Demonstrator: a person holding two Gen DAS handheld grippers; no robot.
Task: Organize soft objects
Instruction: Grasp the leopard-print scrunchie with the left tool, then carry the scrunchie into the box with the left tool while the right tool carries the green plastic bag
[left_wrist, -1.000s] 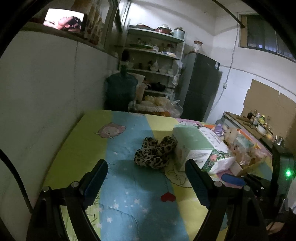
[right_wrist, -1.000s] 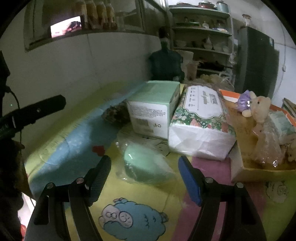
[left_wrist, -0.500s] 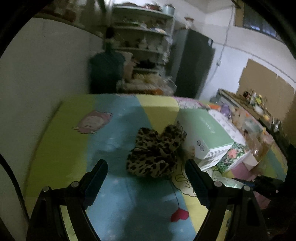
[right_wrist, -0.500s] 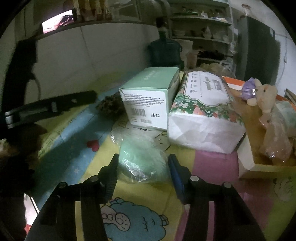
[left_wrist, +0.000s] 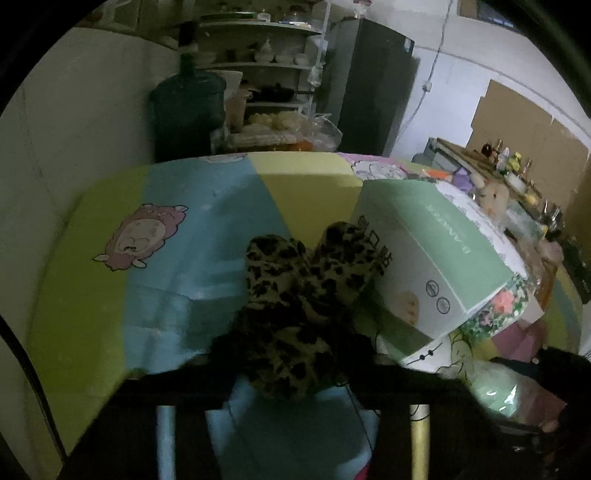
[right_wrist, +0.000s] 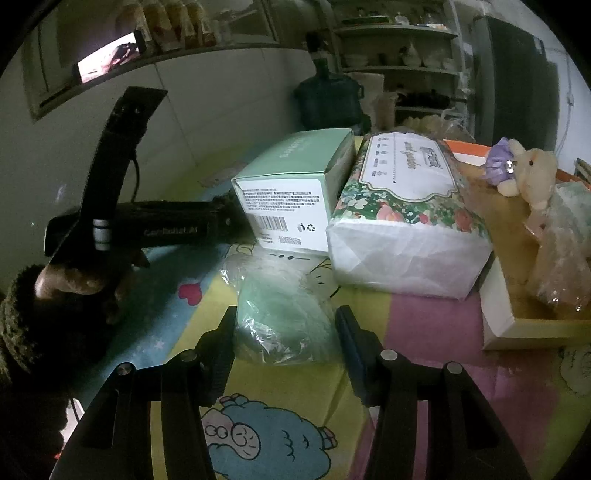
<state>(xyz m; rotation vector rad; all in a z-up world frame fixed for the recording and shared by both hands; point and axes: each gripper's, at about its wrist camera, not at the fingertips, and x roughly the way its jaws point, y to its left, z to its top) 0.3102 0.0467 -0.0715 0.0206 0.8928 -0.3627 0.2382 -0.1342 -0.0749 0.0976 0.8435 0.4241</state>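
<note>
In the left wrist view, the left gripper (left_wrist: 291, 373) is closing its jaws around the near end of the leopard-print soft item (left_wrist: 295, 295), which lies on the cartoon-patterned surface (left_wrist: 177, 280) and leans against the mint-green box (left_wrist: 436, 251). The jaws themselves are lost in shadow, so how firmly they press is unclear. The risk here: they may pinch only a loose fold, and the plush could slide out on lifting, or its far end could drag the box along.

In the right wrist view, the right gripper (right_wrist: 286, 332) has its jaws partly closed on the bagged green soft item (right_wrist: 280, 310), both pads against the clear wrapping. That item rests on the surface just in front of the box and the floral tissue pack (right_wrist: 402, 218). The slippery film could shift or tear under the pads, letting the bundle drop. The two tools sit near each other, so a careless lift may knock them together.
</note>
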